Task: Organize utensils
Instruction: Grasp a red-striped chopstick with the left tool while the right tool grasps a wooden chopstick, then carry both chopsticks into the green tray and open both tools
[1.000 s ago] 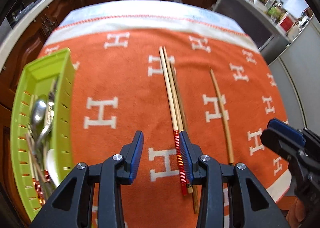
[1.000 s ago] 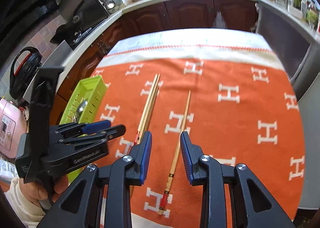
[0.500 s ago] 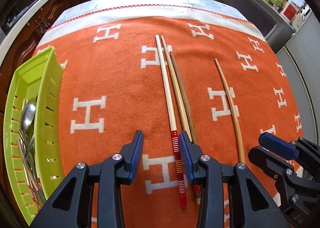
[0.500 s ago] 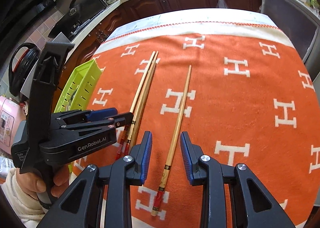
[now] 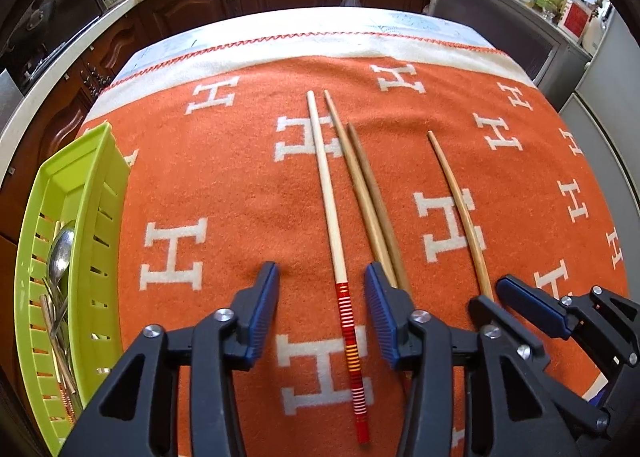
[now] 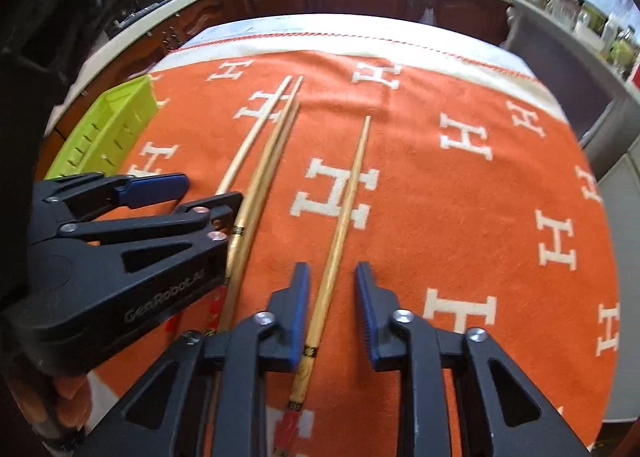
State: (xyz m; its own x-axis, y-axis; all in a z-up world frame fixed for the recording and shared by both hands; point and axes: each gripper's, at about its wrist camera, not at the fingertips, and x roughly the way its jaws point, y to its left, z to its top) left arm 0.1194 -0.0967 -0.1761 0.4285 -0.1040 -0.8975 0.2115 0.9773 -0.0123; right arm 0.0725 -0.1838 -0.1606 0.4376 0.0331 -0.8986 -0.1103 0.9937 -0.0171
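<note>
Several wooden chopsticks lie lengthwise on an orange blanket [image 5: 224, 177]. My left gripper [image 5: 322, 311] is open, low over the blanket, its jaws either side of a pale chopstick with a red-striped end [image 5: 334, 225]. Two darker chopsticks [image 5: 370, 205] lie just right of it, by the right finger. My right gripper [image 6: 332, 313] is open, its jaws either side of a single chopstick [image 6: 340, 225] that lies apart to the right. The right gripper also shows in the left wrist view [image 5: 516, 301], and the left gripper in the right wrist view [image 6: 180, 193].
A lime-green slotted utensil tray [image 5: 100, 193] stands at the blanket's left edge, holding a spoon [image 5: 60, 257] and other utensils. It also shows in the right wrist view [image 6: 116, 129]. Dark cabinets and a counter run behind the table. A grey appliance stands at the right.
Both grippers have moved forward and down toward the blanket. The striped chopstick now lies between the left jaws and the single chopstick between the right jaws. The chopsticks have not moved.
</note>
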